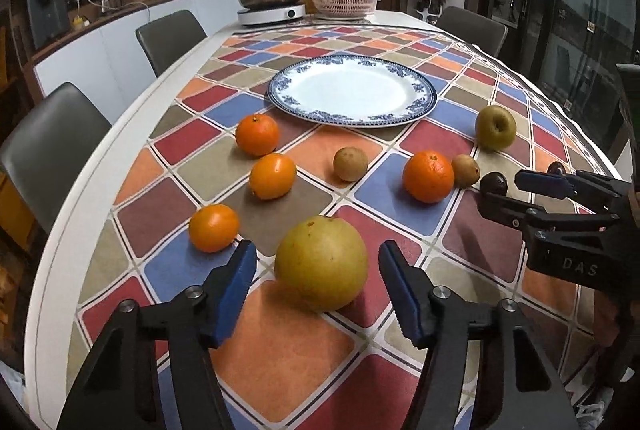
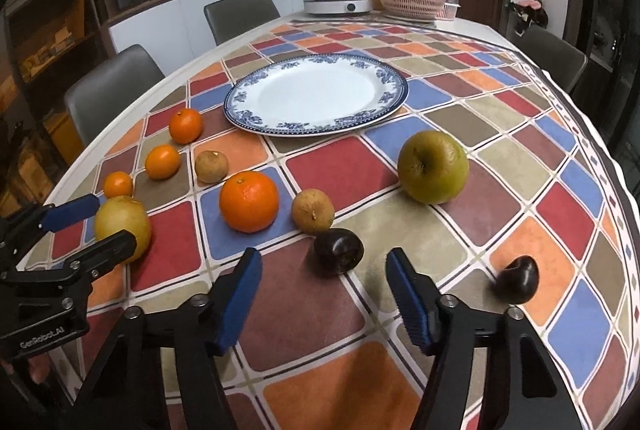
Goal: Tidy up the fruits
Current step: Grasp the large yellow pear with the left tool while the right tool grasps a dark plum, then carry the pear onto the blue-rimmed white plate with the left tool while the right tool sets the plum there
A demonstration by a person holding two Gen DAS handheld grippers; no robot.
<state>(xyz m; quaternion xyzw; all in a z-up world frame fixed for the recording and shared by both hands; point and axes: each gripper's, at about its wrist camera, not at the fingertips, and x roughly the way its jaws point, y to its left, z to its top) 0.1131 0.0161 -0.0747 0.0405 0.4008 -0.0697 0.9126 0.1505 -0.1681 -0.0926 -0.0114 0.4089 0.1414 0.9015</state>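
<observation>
On the left, our left gripper [image 1: 318,278] hangs low over the counter [image 1: 132,118] with its jaws apart, and the big yellow-green fruit [image 1: 321,263] sits squarely in the gap. Neither blue pad [image 1: 234,290] touches it; there is daylight on both sides. Just left of that gripper lies a small orange [image 1: 214,233], with two more oranges [image 1: 273,176] strung out behind it toward the blue-and-white plate [image 1: 288,86], which lies bare farther back in the middle of the checked cloth [image 1: 280,346].

Moving across, a brownish round fruit [image 1: 351,163] rests alone mid-counter, then a larger orange [image 2: 249,201] with a second brownish fruit [image 2: 313,211] just beside it on the right.

Now to our right gripper [image 2: 324,284]: also open, gripping nothing. A dark purple fruit [image 2: 338,251] lies right at the mouth of its jaws, a touch ahead of the fingertips and slightly right of centre, resting on the cloth and touching neither pad. From the left wrist view we see that gripper from the side, its fingers reaching in beside the same dark fruit.

Farther right, a greenish-brown apple-like fruit [image 2: 433,167] stands well beyond the gripper, and a second dark fruit [image 2: 517,279] lies off to the right of the right finger, apart from it.
</observation>
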